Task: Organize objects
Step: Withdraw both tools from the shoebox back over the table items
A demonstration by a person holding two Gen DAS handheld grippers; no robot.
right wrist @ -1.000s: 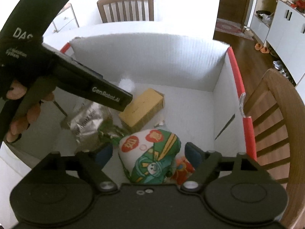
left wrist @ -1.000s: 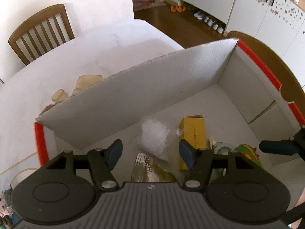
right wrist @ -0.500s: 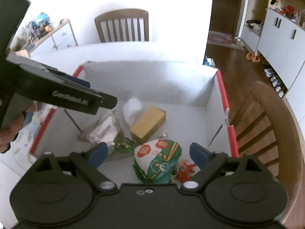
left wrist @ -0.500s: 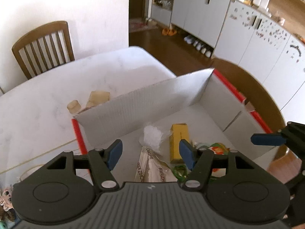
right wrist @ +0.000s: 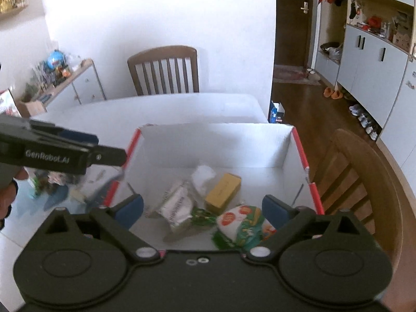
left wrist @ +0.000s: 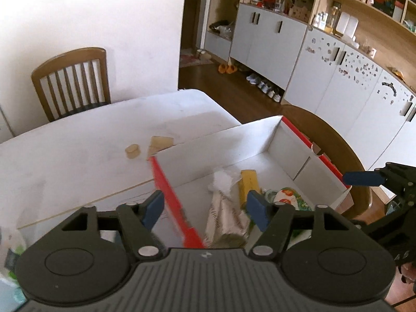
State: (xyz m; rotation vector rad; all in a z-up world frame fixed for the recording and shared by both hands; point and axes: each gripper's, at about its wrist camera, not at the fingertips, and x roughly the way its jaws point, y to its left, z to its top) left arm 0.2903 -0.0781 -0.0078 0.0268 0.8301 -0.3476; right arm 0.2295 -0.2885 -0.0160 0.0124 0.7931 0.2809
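Observation:
A white cardboard box (right wrist: 213, 143) with red-taped rims (left wrist: 166, 189) stands on the white table. Inside lie a silver packet (right wrist: 176, 205), a crumpled white bag (right wrist: 204, 174), a yellow carton (right wrist: 223, 189) and a green-and-white snack bag (right wrist: 239, 223). My left gripper (left wrist: 205, 209) hovers above the box's left rim, jaws opening, nothing between them. My right gripper (right wrist: 202, 208) hangs over the box's near side, jaws opening wide and empty. In the left wrist view the same packet (left wrist: 226, 223), carton (left wrist: 249, 182) and snack bag (left wrist: 288, 197) show. A blue pad (left wrist: 362, 178) of the right gripper pokes in from the right.
Two tan blocks (left wrist: 132, 151) (left wrist: 161, 143) lie on the table just beyond the box. Loose colourful items (right wrist: 52, 184) sit on the table left of the box. One wooden chair (right wrist: 163, 70) stands at the far side, another (right wrist: 364, 182) right of the box.
Both grippers have risen and drawn back from inside the box. The left one has shifted left to above the red rim. The right jaws stand wider apart.

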